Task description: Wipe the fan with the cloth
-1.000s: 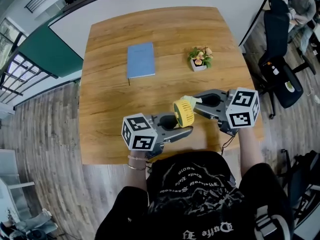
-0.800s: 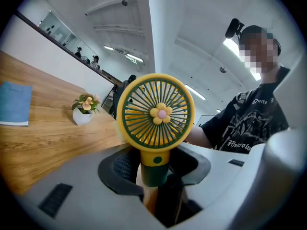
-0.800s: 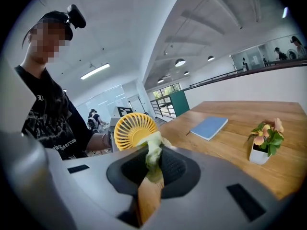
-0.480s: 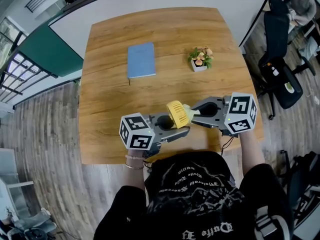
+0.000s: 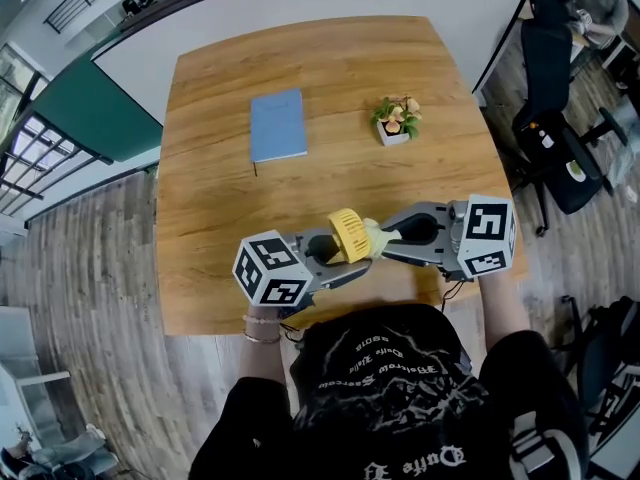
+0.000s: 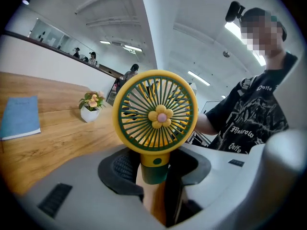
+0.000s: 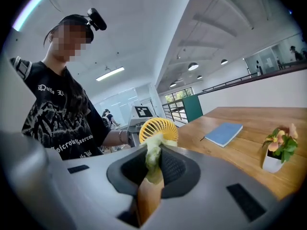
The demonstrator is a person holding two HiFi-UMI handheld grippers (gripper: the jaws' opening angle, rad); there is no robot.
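A small yellow hand fan [image 5: 347,235] with a flower hub [image 6: 160,115] stands upright above the near table edge. My left gripper [image 5: 345,258] is shut on its green handle [image 6: 153,169], and the grille faces that gripper's camera. My right gripper [image 5: 385,238] comes in from the right, shut on a pale yellow-green cloth [image 5: 374,236]. In the right gripper view the cloth [image 7: 153,150] bunches out of the jaws and lies against the back of the fan [image 7: 159,126].
On the wooden table [image 5: 220,268] a blue notebook [image 5: 277,125] lies at the far left and a small potted plant [image 5: 395,118] at the far right. Black office chairs [image 5: 560,158] stand right of the table. The person's torso is close behind both grippers.
Both grippers and the fan have shifted a little left and nearer the table's front edge. The fan head has turned, and the right gripper has followed it with the cloth.
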